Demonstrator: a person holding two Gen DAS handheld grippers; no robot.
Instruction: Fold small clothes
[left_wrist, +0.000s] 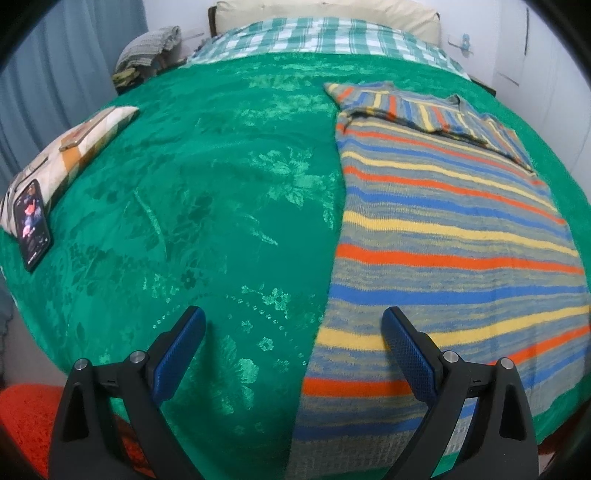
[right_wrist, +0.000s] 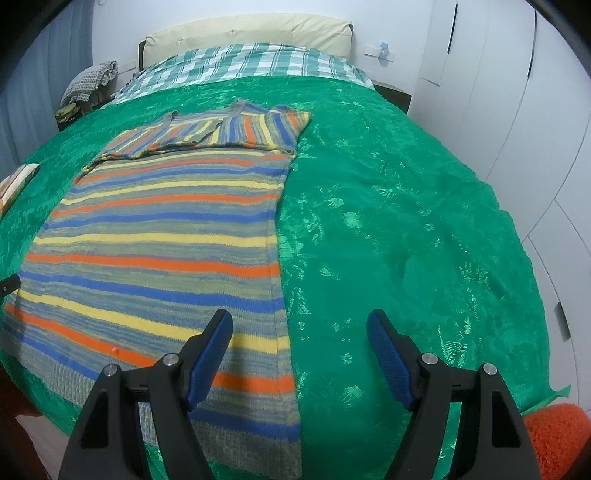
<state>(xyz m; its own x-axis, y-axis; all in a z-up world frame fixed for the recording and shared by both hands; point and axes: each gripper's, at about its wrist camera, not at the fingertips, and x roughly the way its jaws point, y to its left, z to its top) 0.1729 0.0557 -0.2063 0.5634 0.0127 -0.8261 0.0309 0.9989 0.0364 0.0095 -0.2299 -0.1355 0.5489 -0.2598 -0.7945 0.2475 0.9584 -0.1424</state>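
Two grippers, left (left_wrist: 293, 349) and right (right_wrist: 299, 349), fingers spread, above striped sweater (right_wrist: 166, 236)

Striped sweater (right_wrist: 159, 236) flat on green bedspread (right_wrist: 406, 229), sleeves folded in; right gripper (right_wrist: 299, 332) spread wide over near edge.

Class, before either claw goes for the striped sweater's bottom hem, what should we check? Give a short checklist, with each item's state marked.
1. Left claw open, holding nothing: ok.
2. Right claw open, holding nothing: ok.
3. Striped sweater lying flat on the green bedspread: ok.
4. Sleeves folded in across the chest: ok.
5. Bottom hem flat and near the claws: ok.
6. Phone well apart from the sweater: ok.
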